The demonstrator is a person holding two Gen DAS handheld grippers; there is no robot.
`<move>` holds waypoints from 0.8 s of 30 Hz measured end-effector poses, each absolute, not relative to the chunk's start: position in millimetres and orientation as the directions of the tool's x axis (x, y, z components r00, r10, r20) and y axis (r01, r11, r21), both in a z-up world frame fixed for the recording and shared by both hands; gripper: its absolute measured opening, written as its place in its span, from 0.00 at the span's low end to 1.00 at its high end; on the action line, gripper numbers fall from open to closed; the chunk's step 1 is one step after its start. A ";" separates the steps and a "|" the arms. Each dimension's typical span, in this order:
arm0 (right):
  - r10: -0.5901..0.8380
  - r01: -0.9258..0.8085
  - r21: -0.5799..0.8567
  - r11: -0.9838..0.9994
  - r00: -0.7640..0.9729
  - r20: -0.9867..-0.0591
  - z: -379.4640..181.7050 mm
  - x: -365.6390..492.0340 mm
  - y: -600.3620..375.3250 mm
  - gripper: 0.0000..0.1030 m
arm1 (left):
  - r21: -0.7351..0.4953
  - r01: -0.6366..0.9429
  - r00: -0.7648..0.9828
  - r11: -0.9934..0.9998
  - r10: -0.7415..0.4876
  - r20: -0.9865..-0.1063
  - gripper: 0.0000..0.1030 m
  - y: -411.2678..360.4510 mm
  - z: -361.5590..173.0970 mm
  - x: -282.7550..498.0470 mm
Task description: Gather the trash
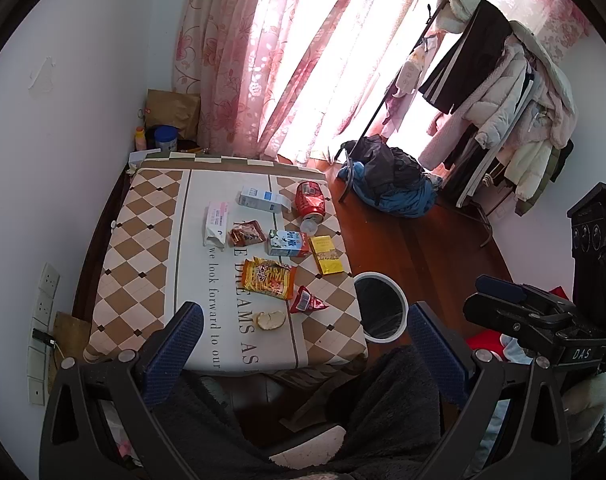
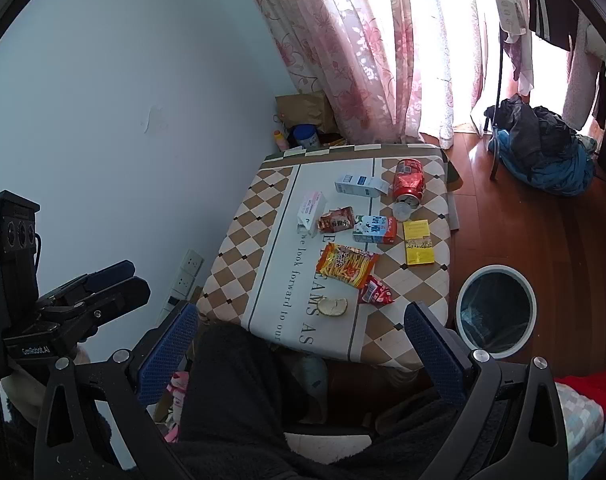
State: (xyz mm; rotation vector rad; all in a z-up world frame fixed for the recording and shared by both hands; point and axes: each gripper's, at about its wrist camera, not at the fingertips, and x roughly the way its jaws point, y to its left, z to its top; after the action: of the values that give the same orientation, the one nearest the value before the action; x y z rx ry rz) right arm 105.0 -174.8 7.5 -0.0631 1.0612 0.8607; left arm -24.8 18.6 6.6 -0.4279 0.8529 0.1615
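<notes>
Trash lies scattered on the small table point(image 1: 143, 216) with its checkered cloth. At the far side, a crushed red can point(image 1: 311, 201) lies on its side, with a clear cup lid point(image 1: 310, 226) touching its mouth end and a blue-and-white carton point(image 1: 262, 198) just beside it. Toward the middle: a pink-and-white packet point(image 1: 216, 224), a small brown wrapper point(image 1: 246, 235), a milk carton point(image 1: 288, 243) and a yellow box point(image 1: 327, 255). Nearer to me: an orange snack bag point(image 1: 268, 278), a red wrapper point(image 1: 306, 301) and a bitten piece of bread point(image 1: 270, 320).

The white-rimmed bin point(image 1: 383, 309) stands on the wooden floor point(image 1: 423, 248) just beside the table's right edge; it is lined with a dark bag.

My left gripper point(image 1: 303, 340) hovers over the near table edge, fingers wide apart and holding nothing. My right gripper point(image 2: 301, 340) is likewise spread and empty, above my dark-clad lap.

Beyond: floral pink curtains point(image 1: 263, 60), a clothes rack point(image 1: 503, 92) hung with coats, and a heap of dark and blue clothing point(image 1: 391, 180) on the floor.
</notes>
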 end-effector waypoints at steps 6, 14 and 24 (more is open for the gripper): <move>0.591 -0.644 0.351 0.680 0.198 -0.782 8.2 108.5 -177.7 1.00 | -0.304 -0.307 0.652 0.902 -0.033 -0.757 1.00 21.0 6.8 -24.3; 0.591 -0.636 0.353 0.686 0.205 -0.781 7.4 112.4 -177.5 1.00 | -0.292 -0.322 0.646 0.901 -0.016 -0.763 1.00 21.0 3.7 -19.0; 0.432 -0.461 0.270 0.845 0.293 -0.853 -81.3 196.6 -159.4 1.00 | -0.049 -0.543 0.473 0.838 0.258 -0.842 1.00 67.0 -90.1 60.6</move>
State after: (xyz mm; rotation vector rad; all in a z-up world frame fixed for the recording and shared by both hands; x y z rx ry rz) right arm 196.6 -159.4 -81.3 -0.0298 1.1258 0.5951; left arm 60.6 67.0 -90.1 -0.3312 0.9602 0.5012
